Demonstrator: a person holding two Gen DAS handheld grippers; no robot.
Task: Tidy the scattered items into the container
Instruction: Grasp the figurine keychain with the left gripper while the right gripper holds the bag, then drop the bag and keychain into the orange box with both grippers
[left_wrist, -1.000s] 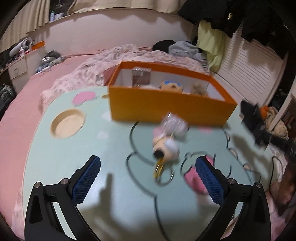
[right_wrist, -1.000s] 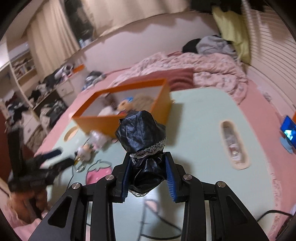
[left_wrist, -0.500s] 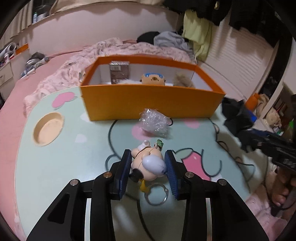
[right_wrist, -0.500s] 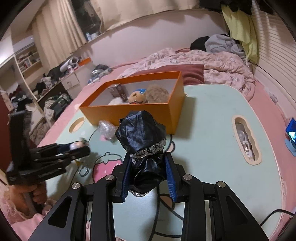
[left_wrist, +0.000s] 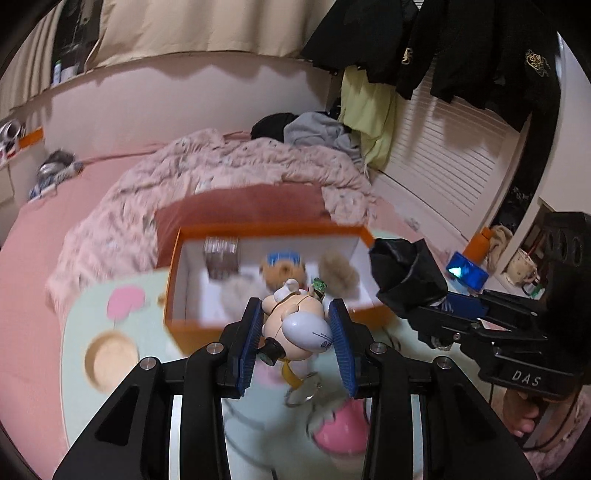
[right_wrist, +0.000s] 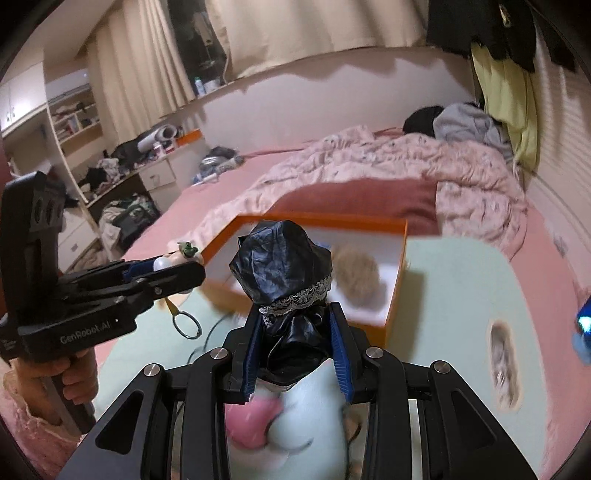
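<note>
Fingers of both grippers (left_wrist: 295, 328) (right_wrist: 295, 347) clamp figurine (left_wrist: 301, 325) and black pouch (right_wrist: 284, 258) near orange box (left_wrist: 192, 332), plush (right_wrist: 356, 275) inside.

The orange box (left_wrist: 192, 332) stands open on the mint worktop (left_wrist: 110, 325), white inside, holding a clear case (left_wrist: 221, 254), a bear toy with a blue cap (left_wrist: 282, 264) and two tan fluffy balls (left_wrist: 338, 275). A small pale doll keychain (left_wrist: 295, 319), its metal ring (right_wrist: 187, 325) dangling below, is pinched sideways between blue pads above the box's near wall. A crumpled black bag with lace trim (right_wrist: 284, 266) is clamped upright in the other tongs, at the box's right end.
</note>
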